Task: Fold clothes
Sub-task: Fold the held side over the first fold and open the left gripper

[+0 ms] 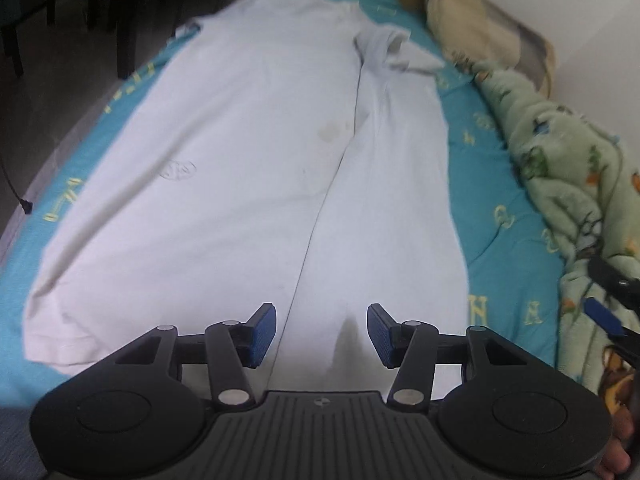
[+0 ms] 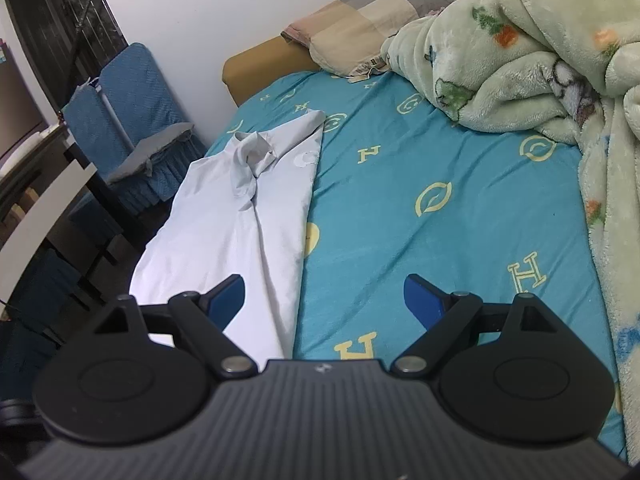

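Observation:
A white T-shirt (image 1: 224, 152) lies flat along the teal bed sheet (image 1: 500, 216), its right side folded inward over the body with a long straight fold edge and a crumpled sleeve at the far end. My left gripper (image 1: 321, 334) is open and empty just above the shirt's near hem. In the right wrist view the shirt (image 2: 248, 216) lies at the left of the sheet (image 2: 420, 220). My right gripper (image 2: 324, 300) is open and empty above the sheet, its left finger over the shirt's near edge. The right gripper's blue pad (image 1: 604, 316) shows at the left wrist view's right edge.
A bunched green fleece blanket (image 2: 560, 72) fills the bed's right side and also shows in the left wrist view (image 1: 568, 184). A plaid pillow (image 2: 380, 12) lies at the headboard. Blue-covered chairs (image 2: 136, 120) and a dark table (image 2: 48, 208) stand off the bed's left edge.

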Demonstrator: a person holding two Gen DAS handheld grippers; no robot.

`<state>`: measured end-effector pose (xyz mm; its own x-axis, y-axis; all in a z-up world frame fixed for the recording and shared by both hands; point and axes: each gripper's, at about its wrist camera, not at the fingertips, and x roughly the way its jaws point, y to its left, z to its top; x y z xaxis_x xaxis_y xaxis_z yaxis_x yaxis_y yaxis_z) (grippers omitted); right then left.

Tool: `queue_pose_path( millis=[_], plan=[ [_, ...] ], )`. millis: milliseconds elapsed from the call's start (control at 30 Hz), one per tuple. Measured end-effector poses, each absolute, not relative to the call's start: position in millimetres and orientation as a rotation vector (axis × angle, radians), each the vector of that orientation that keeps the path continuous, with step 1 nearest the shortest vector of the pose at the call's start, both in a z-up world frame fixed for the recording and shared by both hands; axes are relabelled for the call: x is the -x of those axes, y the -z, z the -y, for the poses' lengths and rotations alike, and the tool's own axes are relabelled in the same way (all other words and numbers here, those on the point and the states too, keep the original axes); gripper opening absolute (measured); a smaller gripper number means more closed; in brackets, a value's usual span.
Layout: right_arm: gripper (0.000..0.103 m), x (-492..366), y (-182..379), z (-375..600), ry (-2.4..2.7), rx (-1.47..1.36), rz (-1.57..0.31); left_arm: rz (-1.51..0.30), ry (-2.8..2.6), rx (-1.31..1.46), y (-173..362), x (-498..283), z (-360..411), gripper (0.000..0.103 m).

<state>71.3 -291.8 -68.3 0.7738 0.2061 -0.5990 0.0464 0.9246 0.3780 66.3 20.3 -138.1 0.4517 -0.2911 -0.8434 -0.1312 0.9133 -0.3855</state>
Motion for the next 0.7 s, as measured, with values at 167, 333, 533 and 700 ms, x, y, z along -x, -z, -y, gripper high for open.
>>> queue_pose_path(
  millis=[167, 333, 533, 700],
  plan=[
    [0.088, -73.2, 71.7, 292.6, -0.078, -0.394, -0.699, -1.167, 0.101, 0.374, 156.7, -81.4, -10.0, 0.03],
    [0.088, -73.8, 73.6, 292.0, -0.081, -0.396, -0.705, -1.138, 0.101, 0.234, 148.2, -63.0, 5.4, 0.001],
    [0.088, -72.0, 70.6, 289.0, -0.098, -0.384, -0.689, -1.003, 0.125, 0.119, 122.4, -40.3, 21.1, 0.004],
    [0.088, -67.4, 64.9, 289.3, -0.108, -0.396, -0.645, -0.888, 0.159, 0.065, 91.5, -26.8, 36.6, 0.061]
  ],
)
